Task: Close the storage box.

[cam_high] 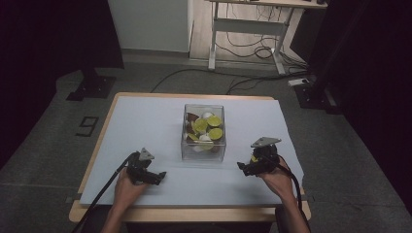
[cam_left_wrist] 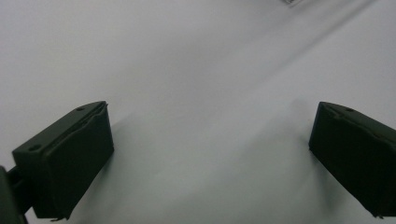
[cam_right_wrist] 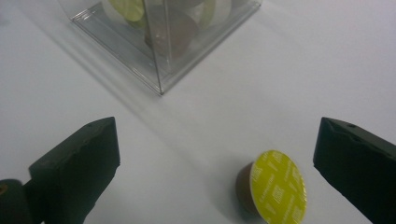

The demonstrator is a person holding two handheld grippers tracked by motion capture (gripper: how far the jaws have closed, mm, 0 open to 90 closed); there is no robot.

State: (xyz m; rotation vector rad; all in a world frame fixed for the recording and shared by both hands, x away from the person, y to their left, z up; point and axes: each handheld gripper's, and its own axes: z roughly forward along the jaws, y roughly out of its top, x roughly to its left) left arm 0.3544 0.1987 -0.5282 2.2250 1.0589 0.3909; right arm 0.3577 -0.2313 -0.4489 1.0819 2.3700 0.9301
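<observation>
Right now the right gripper [cam_high: 248, 169] sits at the near right of the desk [cam_high: 145, 121], its fingers [cam_right_wrist: 79, 163] spread wide and pressing on nothing. Between them, nearer the right-hand finger, a coffee capsule [cam_right_wrist: 273, 186] with a yellow-green foil lid lies tipped on its side on the white desk surface, apart from both pads. Beyond it stands a clear plastic box [cam_high: 204, 132] at the middle of the desk, holding more capsules, some green-lidded, some probably brown or white, though the dim high view makes that hard to tell. The left gripper [cam_high: 153, 177] rests at the near left, well apart from the box, its fingers [cam_left_wrist: 70, 163] wide open over bare desk
</observation>
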